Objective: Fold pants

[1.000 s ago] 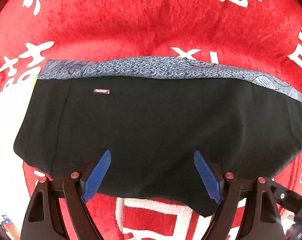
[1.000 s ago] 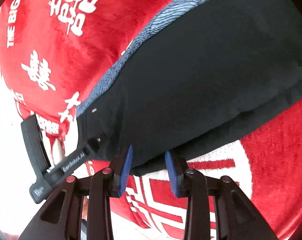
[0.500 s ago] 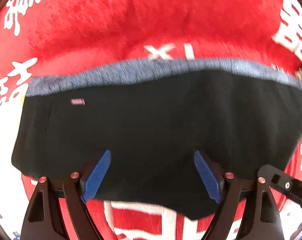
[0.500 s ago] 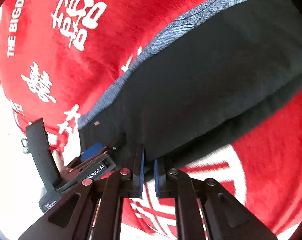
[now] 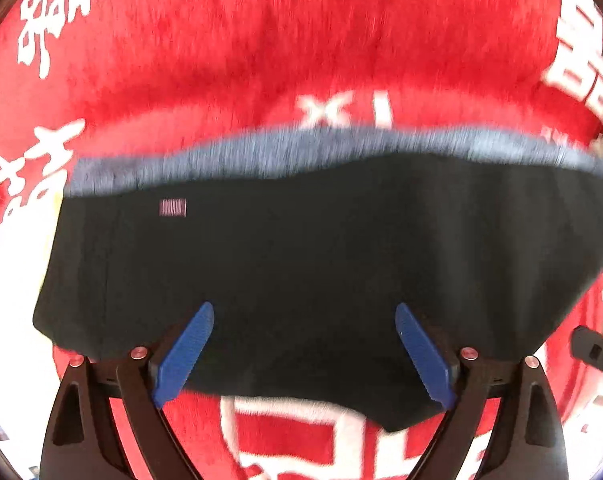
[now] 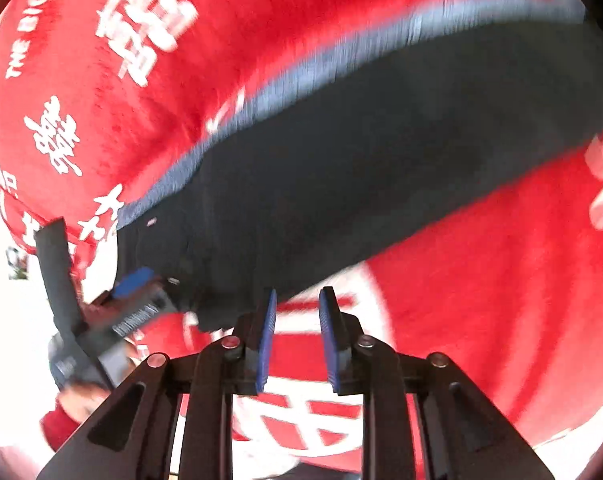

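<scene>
The black pants [image 5: 309, 256] lie folded on the red blanket, with a blue-grey patterned waistband [image 5: 301, 152] along the far edge and a small label [image 5: 172, 207] near the left. My left gripper [image 5: 301, 344] is wide open, its blue pads over the near edge of the pants. In the right wrist view the pants [image 6: 361, 176] run diagonally; my right gripper [image 6: 297, 320] is partly open with nothing between its pads, just off the near edge of the pants. The left gripper [image 6: 133, 300] shows at the pants' left end there.
A red blanket [image 5: 221, 60] with white characters covers the surface under the pants. Its white-bright edge [image 5: 9, 280] lies at the left. Part of the right gripper's body [image 5: 597, 352] shows at the right edge of the left wrist view.
My right gripper closed to a narrow gap at the pants' near edge, then opened somewhat and drew back off the cloth. The left gripper stayed wide open and shifted slightly; both views are blurred by motion.
</scene>
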A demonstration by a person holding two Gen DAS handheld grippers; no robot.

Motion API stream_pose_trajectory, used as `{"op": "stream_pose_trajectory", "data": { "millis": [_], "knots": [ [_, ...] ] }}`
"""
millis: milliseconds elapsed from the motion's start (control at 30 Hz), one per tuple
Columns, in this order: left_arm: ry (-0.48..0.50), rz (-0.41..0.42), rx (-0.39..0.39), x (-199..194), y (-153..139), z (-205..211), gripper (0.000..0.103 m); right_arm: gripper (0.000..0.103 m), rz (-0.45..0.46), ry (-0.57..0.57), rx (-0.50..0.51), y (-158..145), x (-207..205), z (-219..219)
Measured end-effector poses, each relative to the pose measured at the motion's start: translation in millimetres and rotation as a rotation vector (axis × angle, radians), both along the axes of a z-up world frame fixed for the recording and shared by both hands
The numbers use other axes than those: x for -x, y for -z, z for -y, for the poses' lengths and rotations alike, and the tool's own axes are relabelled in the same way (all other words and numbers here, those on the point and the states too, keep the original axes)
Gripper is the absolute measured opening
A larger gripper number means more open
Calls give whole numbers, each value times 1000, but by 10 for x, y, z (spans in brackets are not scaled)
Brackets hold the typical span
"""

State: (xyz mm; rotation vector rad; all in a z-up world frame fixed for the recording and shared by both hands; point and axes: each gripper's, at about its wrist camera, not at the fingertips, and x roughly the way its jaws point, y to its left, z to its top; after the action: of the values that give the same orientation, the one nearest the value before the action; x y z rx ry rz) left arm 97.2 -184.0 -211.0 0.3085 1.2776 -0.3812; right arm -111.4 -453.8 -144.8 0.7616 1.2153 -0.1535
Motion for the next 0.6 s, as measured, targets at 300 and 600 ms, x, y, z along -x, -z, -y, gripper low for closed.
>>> {"op": "stream_pose_trajectory", "data": {
  "millis": [300,600],
  "knots": [
    [57,70,-84,-397,349,594,103,5,-84,32,197,351,-168,645],
    [-112,23,-9,-853,210,669,103,10,9,20,84,286,-872,735]
  ]
}}
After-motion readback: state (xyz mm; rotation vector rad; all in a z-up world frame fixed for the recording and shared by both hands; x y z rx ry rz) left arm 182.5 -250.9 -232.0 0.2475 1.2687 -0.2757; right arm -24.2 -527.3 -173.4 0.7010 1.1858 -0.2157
